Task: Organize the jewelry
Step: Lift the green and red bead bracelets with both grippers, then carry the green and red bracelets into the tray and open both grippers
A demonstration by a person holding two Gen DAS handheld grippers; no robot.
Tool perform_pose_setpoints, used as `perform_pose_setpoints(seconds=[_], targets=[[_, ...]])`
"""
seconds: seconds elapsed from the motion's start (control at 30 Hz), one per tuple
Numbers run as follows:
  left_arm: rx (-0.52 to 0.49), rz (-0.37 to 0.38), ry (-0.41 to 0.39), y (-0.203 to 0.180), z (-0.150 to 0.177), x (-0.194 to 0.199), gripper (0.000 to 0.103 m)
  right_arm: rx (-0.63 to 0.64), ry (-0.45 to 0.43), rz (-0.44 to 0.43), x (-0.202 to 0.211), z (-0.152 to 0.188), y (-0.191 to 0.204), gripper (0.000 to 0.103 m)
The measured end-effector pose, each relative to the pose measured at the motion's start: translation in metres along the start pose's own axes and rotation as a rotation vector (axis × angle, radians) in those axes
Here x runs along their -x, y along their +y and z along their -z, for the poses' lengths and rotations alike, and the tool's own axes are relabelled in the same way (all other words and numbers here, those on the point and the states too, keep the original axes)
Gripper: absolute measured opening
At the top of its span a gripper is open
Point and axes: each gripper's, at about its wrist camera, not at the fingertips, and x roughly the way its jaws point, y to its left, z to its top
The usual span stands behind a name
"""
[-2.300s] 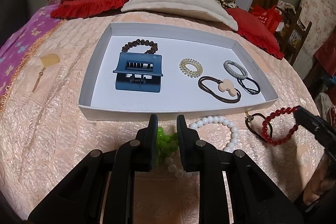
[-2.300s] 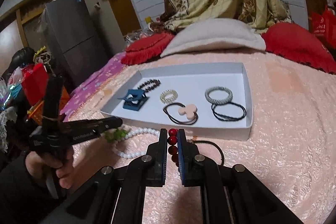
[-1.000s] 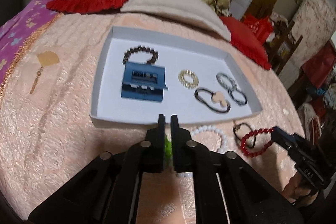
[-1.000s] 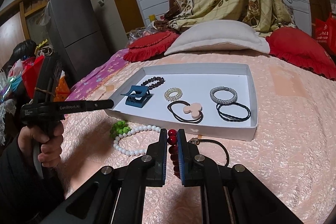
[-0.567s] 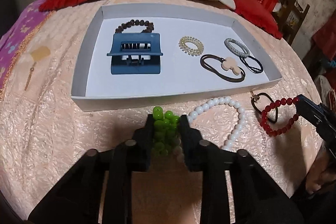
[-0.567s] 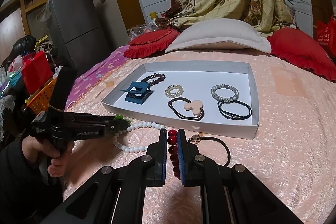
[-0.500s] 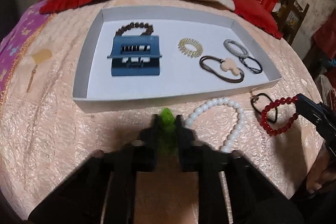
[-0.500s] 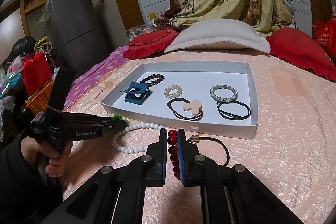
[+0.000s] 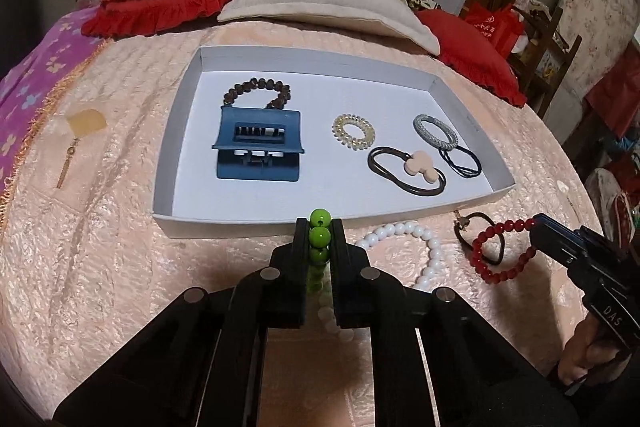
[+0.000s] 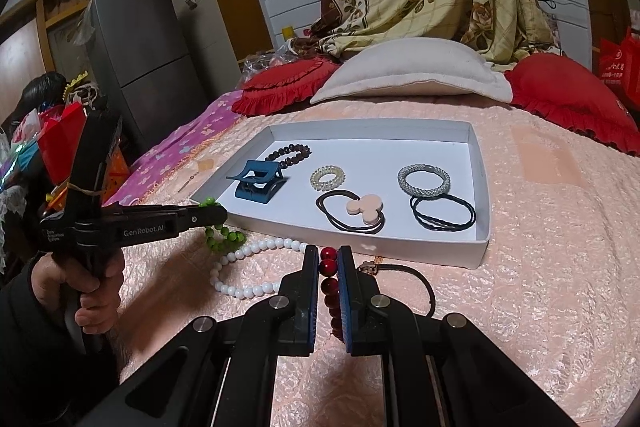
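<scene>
The green beads [image 9: 320,235] are pinched between the left tongs [image 9: 320,227], clamped tight on the strand just short of the tray's near wall; in the right wrist view the rest of the loop [image 10: 222,238] hangs below them over the bed [image 10: 540,287]. The red beads [image 10: 329,267] are gripped the same way in the right tongs [image 10: 329,259], with a dark hair tie [image 10: 416,277] lying just beside them at 3 o'clock. Between the two strands, white beads [image 9: 416,247] curl on the bedspread.

The white tray [image 9: 182,131] sits at 12 o'clock from both tongs. Inside it: a blue claw clip [image 9: 258,151] at 9 o'clock, brown beads [image 9: 258,91] touching its far edge, a spiral tie [image 9: 354,131] in the middle, a tie with a peach charm [image 9: 420,165], and a silver band [image 9: 434,131] overlapping a navy tie [image 9: 460,163] at 3 o'clock.
</scene>
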Motion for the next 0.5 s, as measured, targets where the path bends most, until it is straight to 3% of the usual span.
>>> perform_pose_setpoints(seconds=[0.33, 0.5], targets=[[0.001, 0.007, 0.003, -0.001, 0.0, 0.0, 0.008, 0.0, -0.001, -0.002, -0.002, -0.001, 0.001, 0.009], [0.016, 0.08, -0.032, -0.002, -0.009, 0.014, 0.008, -0.019, -0.044, -0.001, 0.006, -0.013, -0.007, 0.009]])
